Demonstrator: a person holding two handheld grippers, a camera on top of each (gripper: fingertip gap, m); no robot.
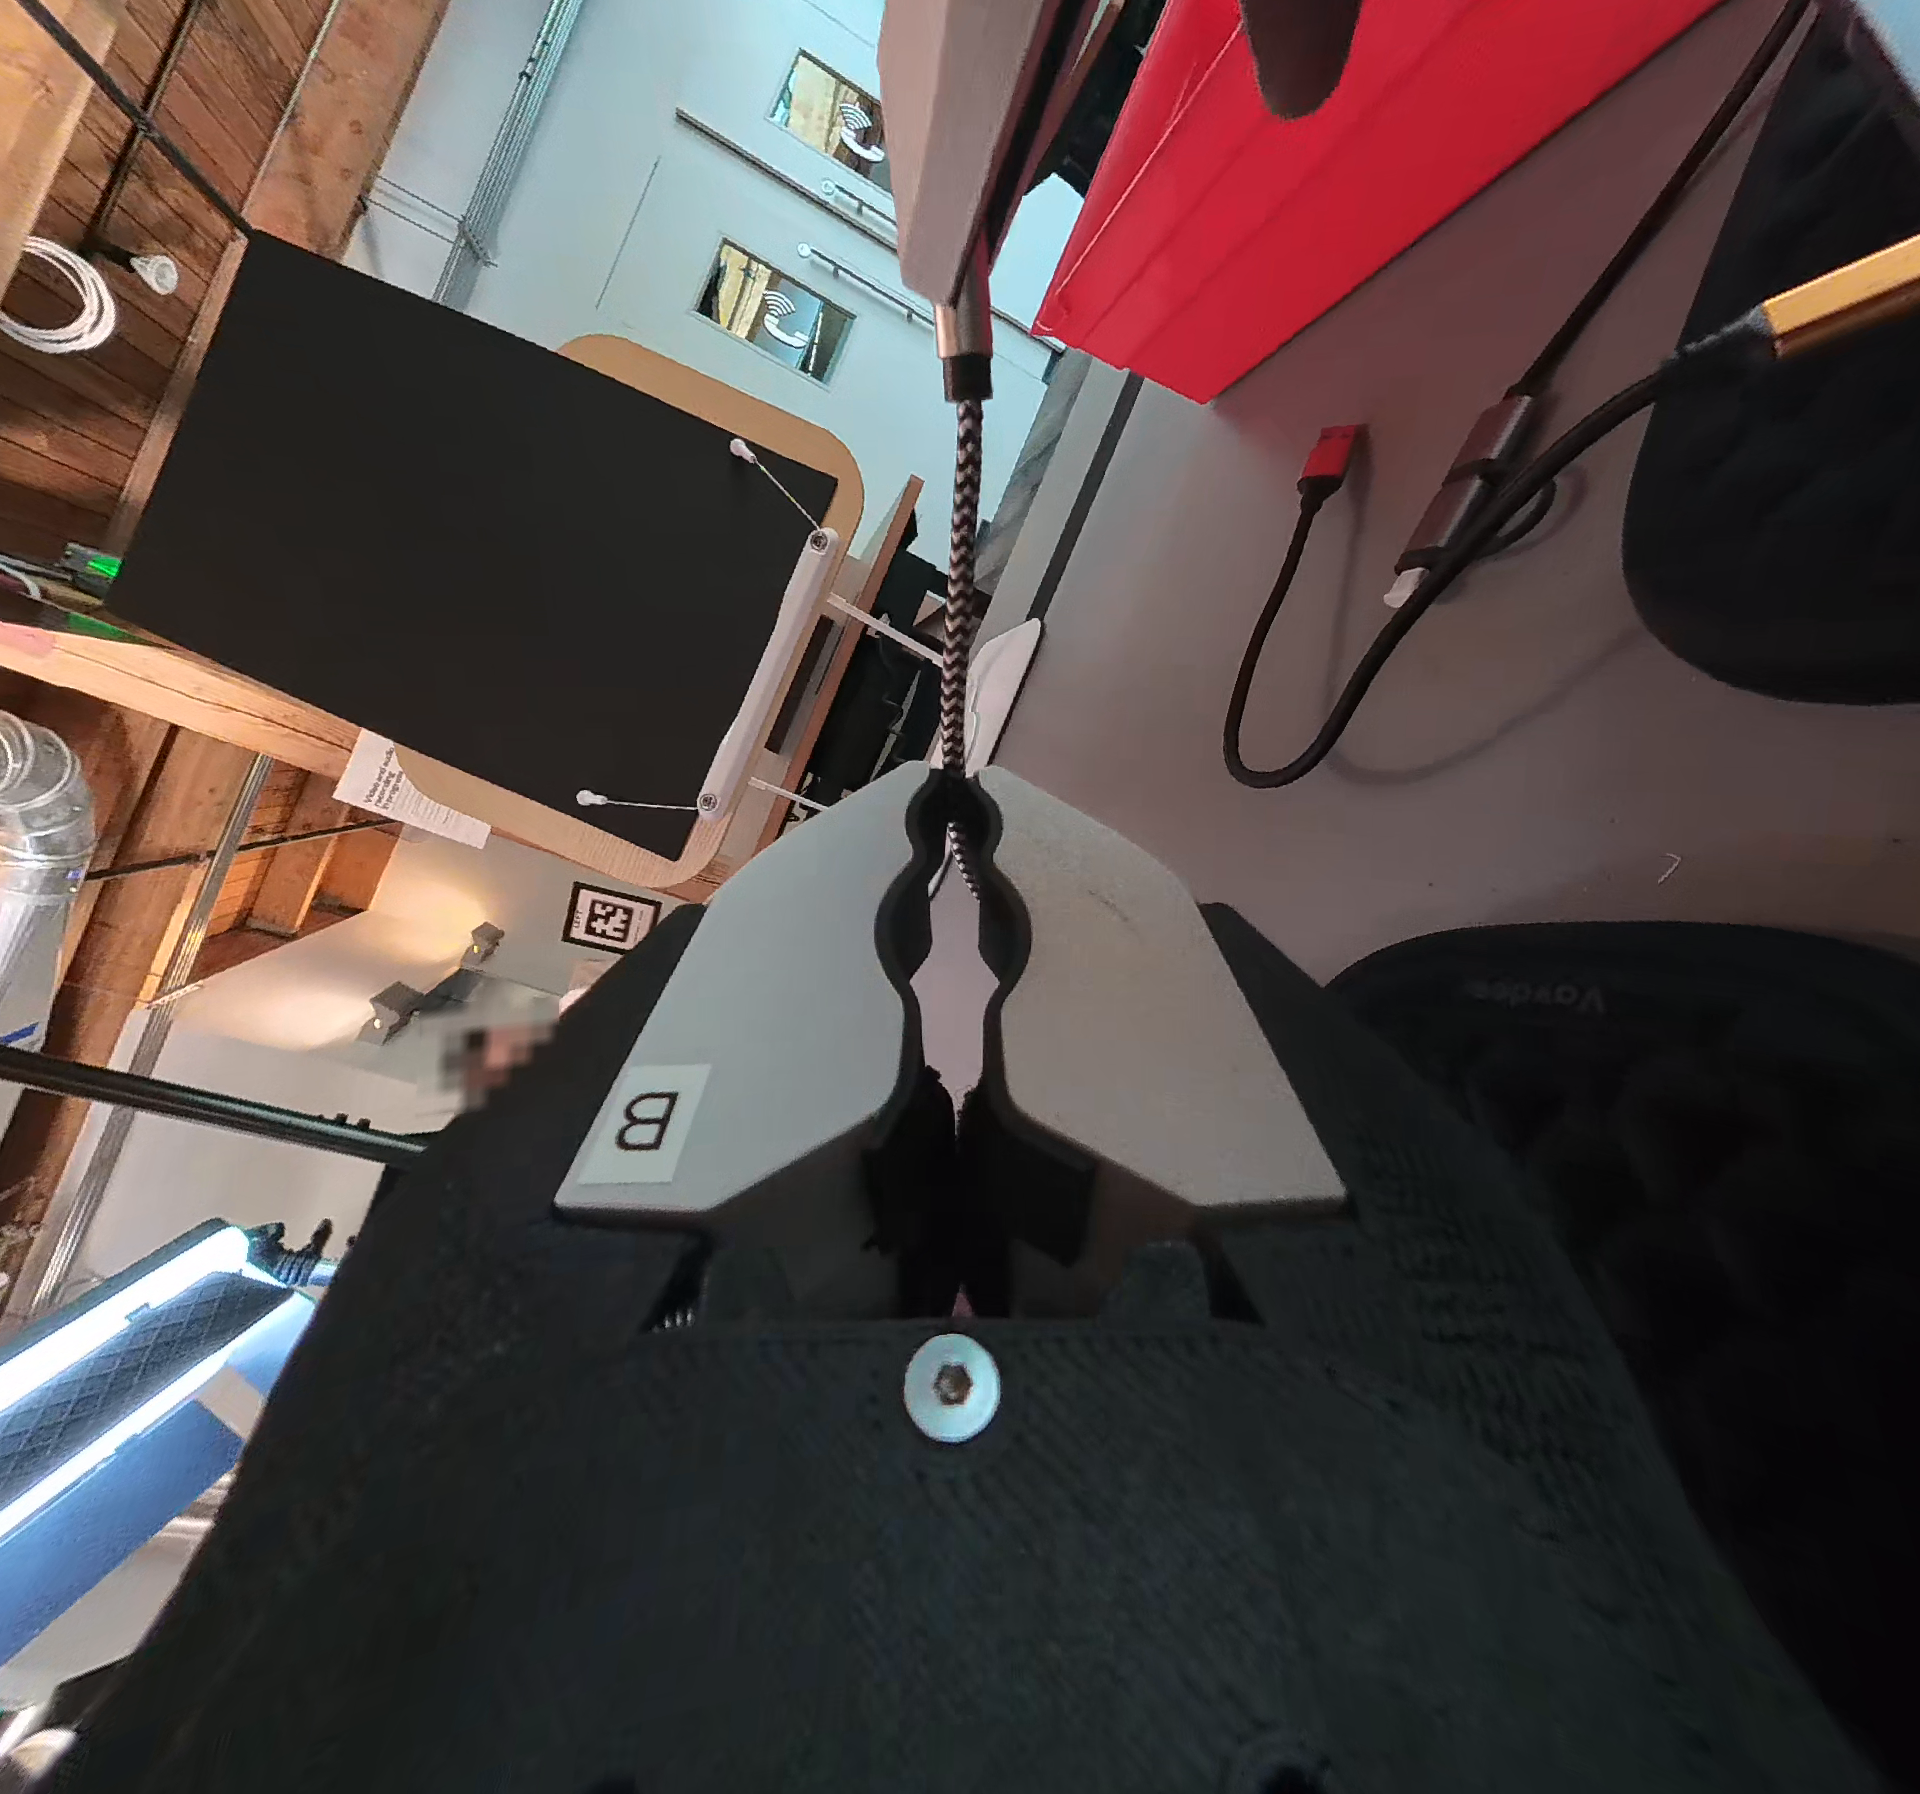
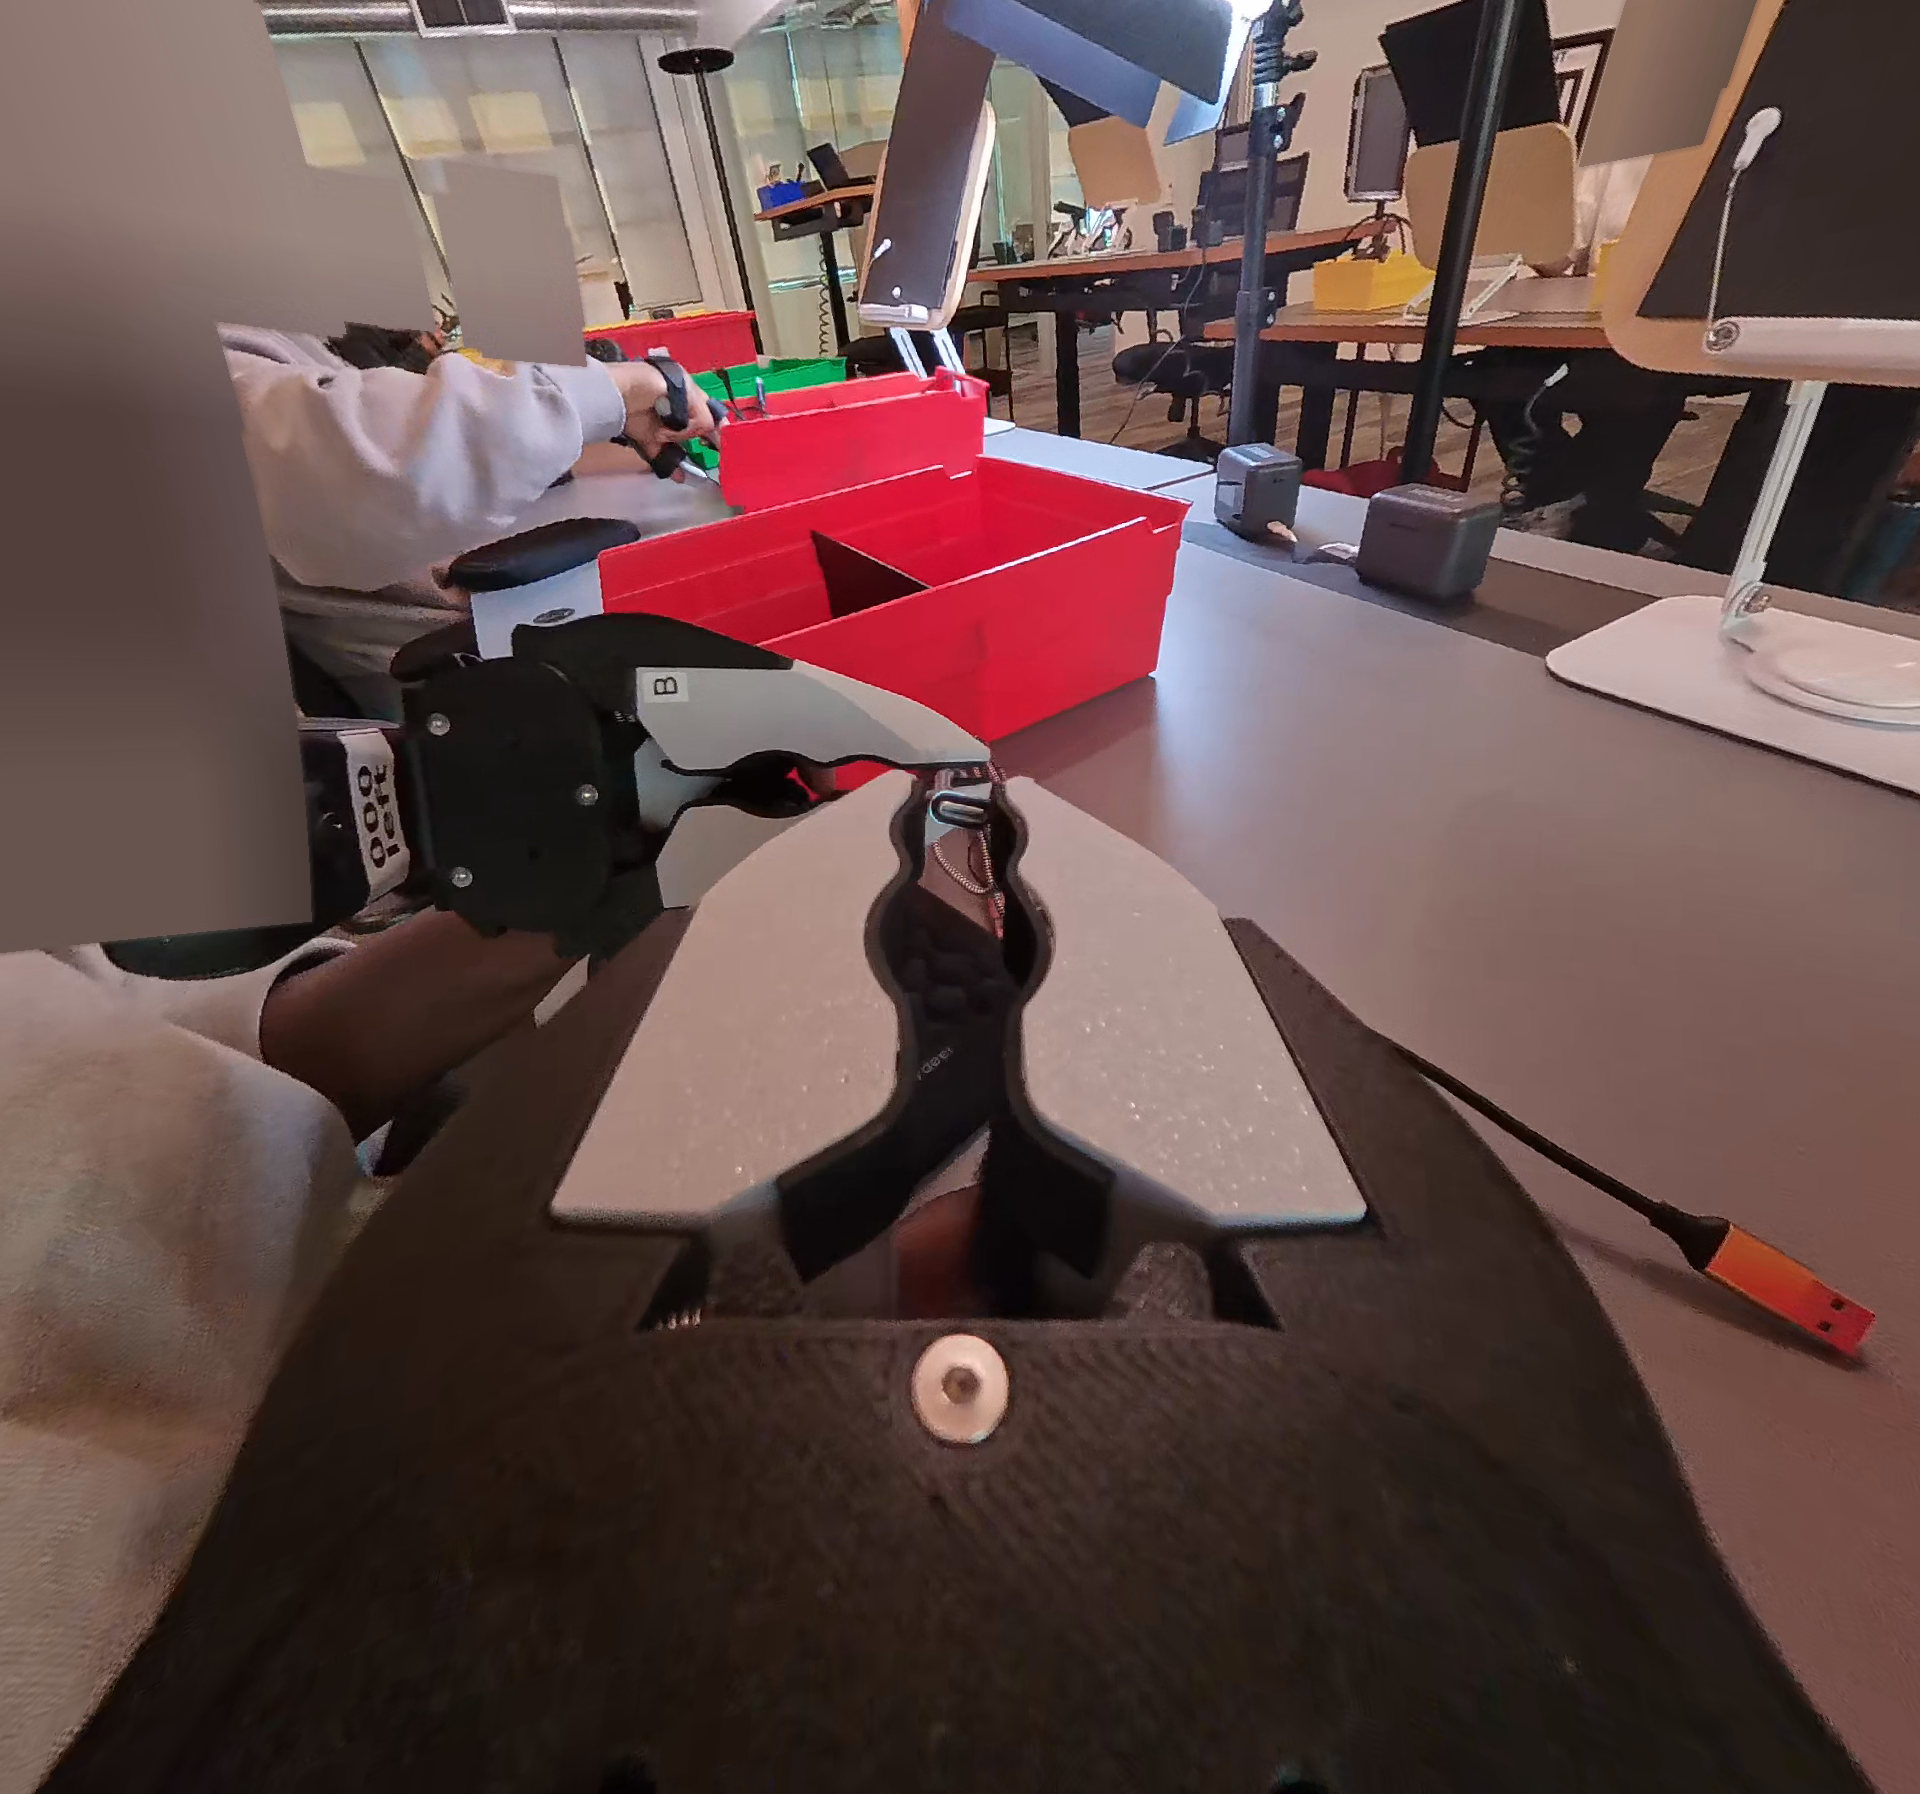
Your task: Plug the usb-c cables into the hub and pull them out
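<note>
The left gripper (image 1: 951, 814) is clamped on the black-and-white braided cable (image 1: 961, 539), whose metal-sleeved plug (image 1: 958, 342) extends ahead of its fingertips. The right gripper (image 2: 961, 809) grips a small metal-rimmed connector (image 2: 961, 808) at its tips, nearly closed; whether this is the hub cannot be told. Judged step: mating; next, align the plug squarely.

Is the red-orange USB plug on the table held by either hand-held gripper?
No. The red-orange USB plug lies loose on the grey table, beside the right hand-held gripper.
</note>
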